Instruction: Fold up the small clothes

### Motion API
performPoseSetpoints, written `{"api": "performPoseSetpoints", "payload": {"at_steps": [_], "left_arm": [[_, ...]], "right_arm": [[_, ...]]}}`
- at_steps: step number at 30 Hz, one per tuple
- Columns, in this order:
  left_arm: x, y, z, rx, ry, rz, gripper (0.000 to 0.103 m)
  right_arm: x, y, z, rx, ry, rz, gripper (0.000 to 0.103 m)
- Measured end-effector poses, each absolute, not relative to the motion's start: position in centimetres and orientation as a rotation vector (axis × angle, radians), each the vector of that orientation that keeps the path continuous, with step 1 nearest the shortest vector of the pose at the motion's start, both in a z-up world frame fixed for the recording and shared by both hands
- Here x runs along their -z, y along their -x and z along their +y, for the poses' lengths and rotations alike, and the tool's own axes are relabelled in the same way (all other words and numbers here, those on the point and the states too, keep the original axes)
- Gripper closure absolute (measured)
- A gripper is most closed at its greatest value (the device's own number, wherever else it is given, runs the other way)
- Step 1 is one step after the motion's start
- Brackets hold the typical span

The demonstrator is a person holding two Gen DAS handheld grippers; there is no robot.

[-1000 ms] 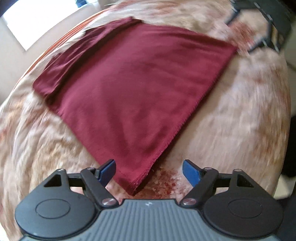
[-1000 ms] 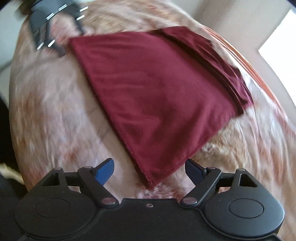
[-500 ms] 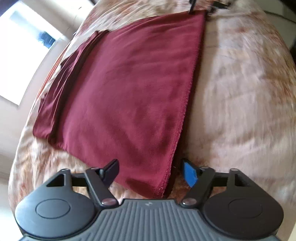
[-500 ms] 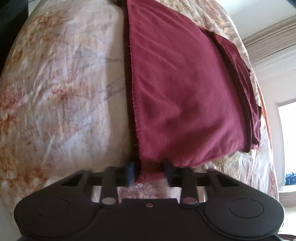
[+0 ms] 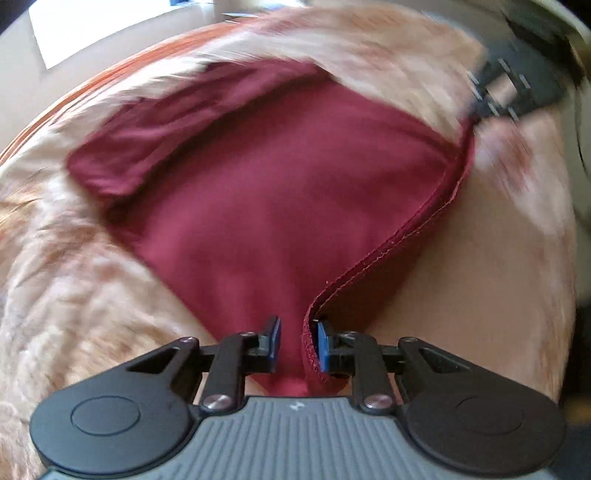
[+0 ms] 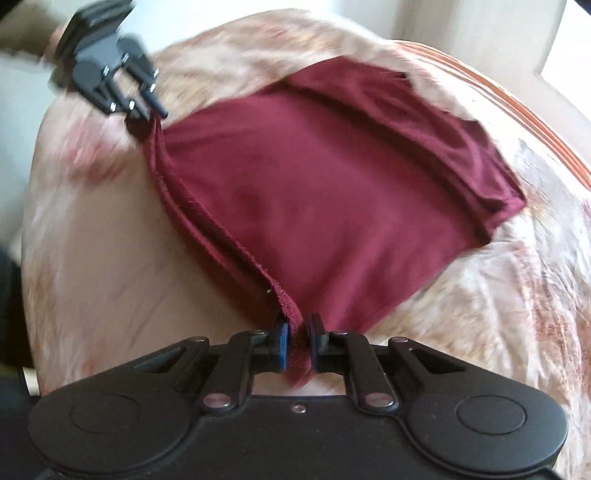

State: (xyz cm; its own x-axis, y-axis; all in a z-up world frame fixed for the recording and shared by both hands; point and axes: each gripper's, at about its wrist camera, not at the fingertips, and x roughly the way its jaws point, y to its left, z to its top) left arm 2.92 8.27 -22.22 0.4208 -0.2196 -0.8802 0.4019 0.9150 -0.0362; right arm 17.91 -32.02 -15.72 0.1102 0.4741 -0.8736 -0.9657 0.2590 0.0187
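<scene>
Nearest to me, my left gripper [image 5: 297, 345] had just been closing its jaws, and its blue pads [image 5: 322, 345] were clamped on a stitched hem corner of the maroon garment [image 5: 280, 192], the fabric bunched up between them. My right gripper [image 6: 295, 341] had likewise just been closing, and its pads [image 6: 282, 343] pinched the other hem corner tight, a fold of cloth hanging out beneath them.

From each grip the hem [image 6: 207, 218] ran taut and raised off the surface toward the other gripper; in the right wrist view I saw my left gripper at the upper left with the cloth's corner gathered at its tips, and in the left wrist view my right gripper appeared at the upper right, blurred, with the hem leading up to it.

Beyond the lifted edge, the rest of the garment lay spread on the patterned bedspread [image 5: 66, 295], beige with rusty blotches. At its far side a band of the same maroon cloth [image 5: 162, 140] lay doubled over the main panel, possibly a folded sleeve, though the blur kept me from being sure.

Farther still, an orange striped border [image 6: 517, 122] edged the bedspread, and past it stood a pale wall with a bright window [image 5: 70, 29]
</scene>
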Motion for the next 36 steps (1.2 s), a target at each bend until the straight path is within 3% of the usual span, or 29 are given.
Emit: {"api": "performPoseSetpoints", "payload": {"at_steps": [9,14,16,17,23,26,27,28,32,35,36], "left_arm": [[24.1,-12.5,15.2,0.172,0.095,1.019,0.08],[26.3,-13.1,15.4,0.168,0.16,1.05,0.08],[26.5,-12.6,16.0,0.156,0.205,1.035,0.062],[26.6,-12.3,16.3,0.145,0.226,1.03,0.057],[26.5,-11.0,16.9,0.122,0.286,0.996,0.052],[25.7,-10.5,16.7,0.125,0.281,0.971,0.037],[25.4,-10.3,16.7,0.122,0.28,0.958,0.028],[25.2,-10.2,16.6,0.122,0.278,0.949,0.026],[25.5,-10.9,16.6,0.121,0.271,0.963,0.029],[25.9,-11.6,16.7,0.123,0.268,0.983,0.053],[26.0,-11.6,16.7,0.126,0.274,0.984,0.061]], "right_arm": [[19.0,-30.1,-28.9,-1.078,0.343,1.025,0.09],[21.5,-32.2,-29.7,-1.043,0.139,1.139,0.075],[21.9,-32.3,-30.6,-1.043,0.061,1.157,0.063],[22.0,-32.2,-31.0,-1.043,0.04,1.156,0.062],[22.4,-31.2,-32.2,-1.048,0.013,1.113,0.062],[22.3,-31.3,-32.2,-1.049,0.001,1.093,0.061],[22.3,-31.3,-32.2,-1.048,-0.003,1.089,0.061],[22.3,-31.3,-32.3,-1.043,-0.009,1.087,0.061],[22.6,-31.5,-32.1,-1.02,-0.02,1.096,0.064],[22.5,-31.5,-32.0,-0.997,-0.016,1.097,0.077],[22.4,-31.6,-31.9,-0.993,-0.015,1.095,0.088]]}}
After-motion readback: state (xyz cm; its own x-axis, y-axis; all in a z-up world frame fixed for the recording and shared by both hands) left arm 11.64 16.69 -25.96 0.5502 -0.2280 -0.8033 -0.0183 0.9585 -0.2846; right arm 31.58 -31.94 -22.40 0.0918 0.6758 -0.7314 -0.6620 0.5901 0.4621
